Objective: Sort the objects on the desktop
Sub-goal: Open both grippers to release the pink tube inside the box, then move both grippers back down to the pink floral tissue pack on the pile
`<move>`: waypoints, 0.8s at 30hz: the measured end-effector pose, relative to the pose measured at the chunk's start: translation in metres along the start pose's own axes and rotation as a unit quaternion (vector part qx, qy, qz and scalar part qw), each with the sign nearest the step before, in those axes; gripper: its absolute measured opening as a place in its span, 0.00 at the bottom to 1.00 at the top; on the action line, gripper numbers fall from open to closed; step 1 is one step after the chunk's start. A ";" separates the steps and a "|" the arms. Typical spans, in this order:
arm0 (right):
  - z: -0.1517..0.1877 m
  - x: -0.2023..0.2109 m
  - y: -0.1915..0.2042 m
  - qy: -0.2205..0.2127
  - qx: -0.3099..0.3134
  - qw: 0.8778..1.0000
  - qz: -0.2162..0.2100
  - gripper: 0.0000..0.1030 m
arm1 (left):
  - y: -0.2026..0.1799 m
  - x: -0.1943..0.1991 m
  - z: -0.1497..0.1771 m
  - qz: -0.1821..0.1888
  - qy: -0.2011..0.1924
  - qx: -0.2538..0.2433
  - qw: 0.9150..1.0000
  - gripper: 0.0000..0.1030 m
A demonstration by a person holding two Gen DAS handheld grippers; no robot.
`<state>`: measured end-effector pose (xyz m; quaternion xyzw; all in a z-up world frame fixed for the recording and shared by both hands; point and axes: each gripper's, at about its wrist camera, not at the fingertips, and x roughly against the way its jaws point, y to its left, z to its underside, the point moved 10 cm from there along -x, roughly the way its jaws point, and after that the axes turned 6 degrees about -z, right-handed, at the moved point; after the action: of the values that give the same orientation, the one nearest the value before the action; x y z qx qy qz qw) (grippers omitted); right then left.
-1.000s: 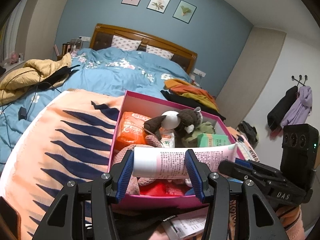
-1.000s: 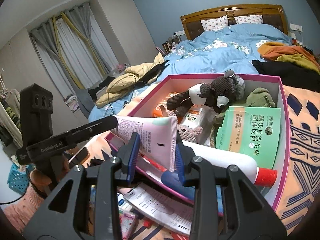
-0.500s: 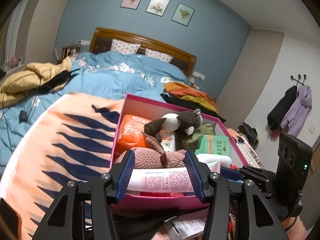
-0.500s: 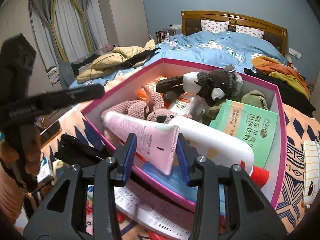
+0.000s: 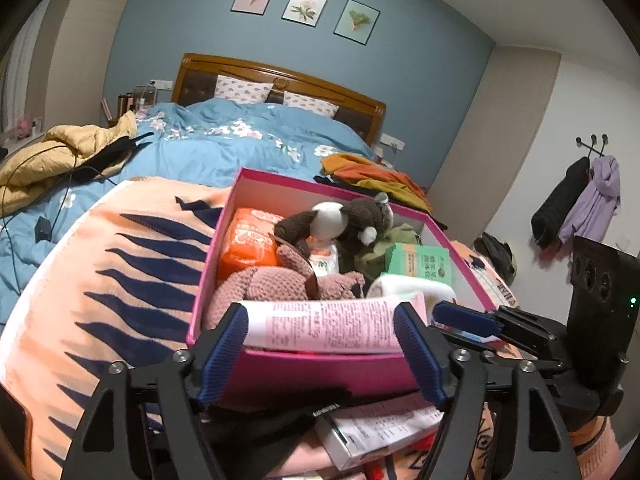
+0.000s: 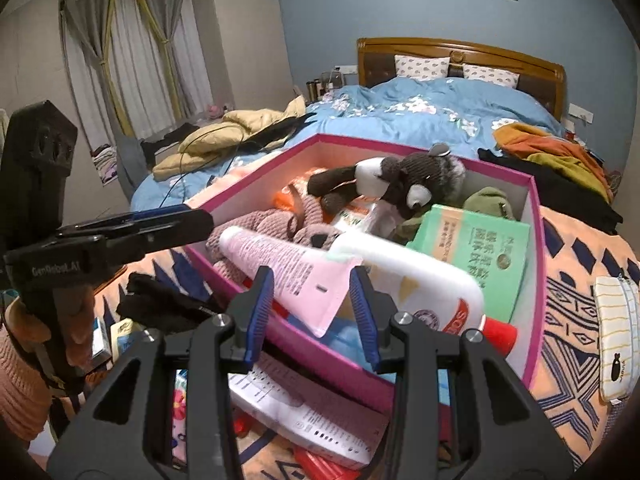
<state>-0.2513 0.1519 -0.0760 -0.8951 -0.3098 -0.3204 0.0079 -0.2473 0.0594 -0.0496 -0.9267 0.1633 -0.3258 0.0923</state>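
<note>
Patterned blanket [image 5: 120,280] beside crowded box [image 5: 208,272]

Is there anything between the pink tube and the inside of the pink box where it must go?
Nothing visible blocks it. The pink printed plastic tube already lies over the near wall of the pink cardboard box, resting on the pink knitted toy and the white bottle with a red cap inside.

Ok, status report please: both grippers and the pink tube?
Left gripper just opened, pink tube between its fingers, not pressed. Right gripper shut on the tube's flat end. Tube lies over near wall of pink box.
</note>
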 end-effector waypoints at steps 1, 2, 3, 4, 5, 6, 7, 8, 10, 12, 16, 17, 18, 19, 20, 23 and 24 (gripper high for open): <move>0.001 -0.001 0.001 0.003 0.003 1.000 0.003 0.41 | -0.001 0.001 0.002 -0.001 0.001 -0.003 1.000 0.77; 0.003 -0.001 0.001 0.003 0.002 1.000 0.003 0.41 | -0.002 0.003 0.004 -0.002 -0.001 -0.007 1.000 0.77; 0.005 -0.001 0.001 0.003 0.001 1.000 0.003 0.41 | -0.004 0.006 0.006 -0.004 -0.003 -0.011 1.000 0.77; 0.005 0.000 0.002 0.001 -0.001 1.000 0.001 0.41 | -0.005 0.008 0.008 -0.003 -0.003 -0.013 1.000 0.77; 0.007 0.001 0.002 -0.001 -0.004 1.000 -0.002 0.41 | -0.006 0.011 0.009 0.001 -0.002 -0.012 1.000 0.77; 0.008 0.003 0.002 -0.003 -0.006 1.000 -0.004 0.41 | -0.007 0.015 0.011 0.002 -0.004 -0.013 1.000 0.77; 0.010 0.007 0.003 -0.006 -0.008 1.000 -0.008 0.41 | -0.008 0.020 0.012 0.002 -0.008 -0.016 1.000 0.77; 0.011 0.010 0.004 -0.009 -0.010 1.000 -0.012 0.41 | -0.008 0.026 0.013 0.002 -0.013 -0.018 1.000 0.77; 0.015 0.017 0.006 -0.015 -0.013 1.000 -0.019 0.42 | -0.010 0.036 0.015 0.008 -0.017 -0.016 1.000 0.77; 0.018 0.025 0.011 -0.021 -0.015 0.999 -0.029 0.45 | -0.010 0.046 0.017 0.011 -0.022 -0.012 1.000 0.77; 0.027 0.040 0.025 -0.030 -0.021 0.998 -0.058 0.50 | -0.011 0.062 0.023 0.018 -0.027 -0.006 0.999 0.77; 0.031 0.042 0.029 -0.031 -0.020 0.997 -0.064 0.50 | -0.011 0.066 0.027 0.018 -0.027 -0.006 0.999 0.77; 0.034 0.044 0.034 -0.028 -0.019 0.997 -0.072 0.50 | -0.011 0.070 0.031 0.018 -0.027 -0.006 0.999 0.77; 0.038 0.046 0.038 -0.027 -0.019 0.996 -0.079 0.50 | -0.011 0.072 0.035 0.017 -0.026 -0.005 1.000 0.77; 0.042 0.048 0.042 -0.025 -0.021 0.996 -0.087 0.51 | -0.010 0.076 0.039 0.014 -0.026 -0.004 1.000 0.77; 0.055 0.050 0.052 -0.017 -0.023 0.994 -0.105 0.51 | -0.008 0.084 0.051 0.013 -0.024 -0.002 1.000 0.77; 0.060 0.050 0.055 -0.013 -0.024 0.994 -0.110 0.52 | -0.007 0.087 0.056 0.012 -0.023 -0.003 1.000 0.77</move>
<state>-0.1562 0.1480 -0.0841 -0.8597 -0.3985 -0.3149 -0.0532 -0.1462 0.0383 -0.0410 -0.9320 0.1735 -0.3031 0.0971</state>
